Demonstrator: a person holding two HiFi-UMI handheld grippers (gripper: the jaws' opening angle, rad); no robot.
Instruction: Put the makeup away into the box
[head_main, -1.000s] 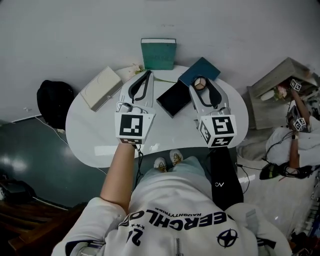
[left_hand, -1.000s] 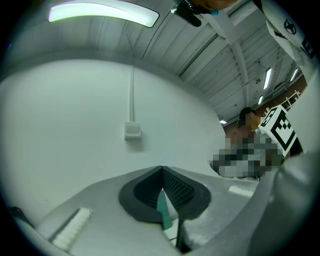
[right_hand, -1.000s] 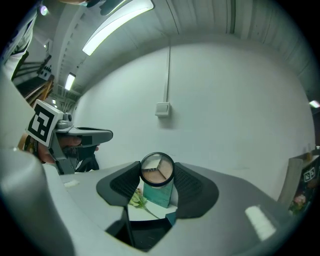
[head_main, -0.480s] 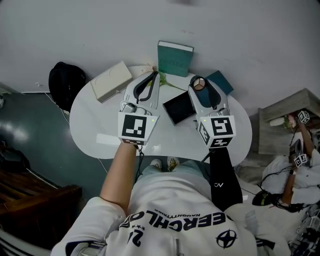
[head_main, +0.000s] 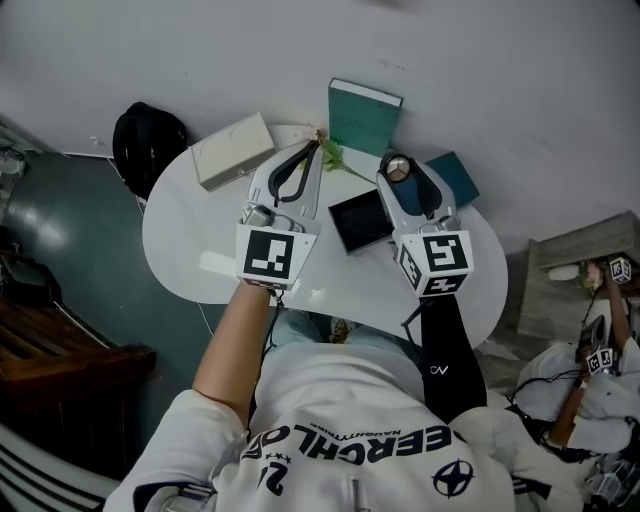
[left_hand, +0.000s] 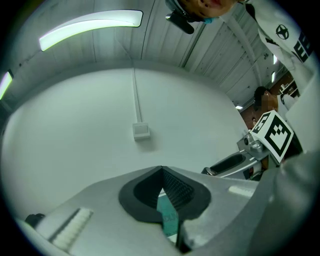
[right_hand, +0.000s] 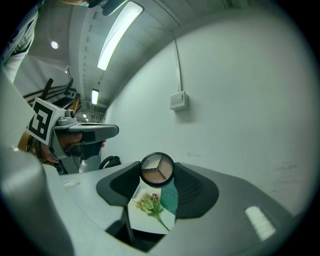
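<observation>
A round makeup compact with three powder shades is pinched between the jaw tips of my right gripper, held above the white table. In the right gripper view the compact fills the tip of the right gripper. An open black box lies flat just left of and nearer than the compact. My left gripper hovers left of the box, its jaws shut with nothing between them. In its own view the left gripper shows tips that meet.
A teal box stands upright at the table's far edge, with a flower sprig in front of it. A teal lid lies at the right and a white box at the far left. A black bag sits on the floor.
The head view has swung, so the table and floor sit differently in frame. Both grippers keep their pose. The compact stays in the right gripper and no longer overlaps the teal lid.
</observation>
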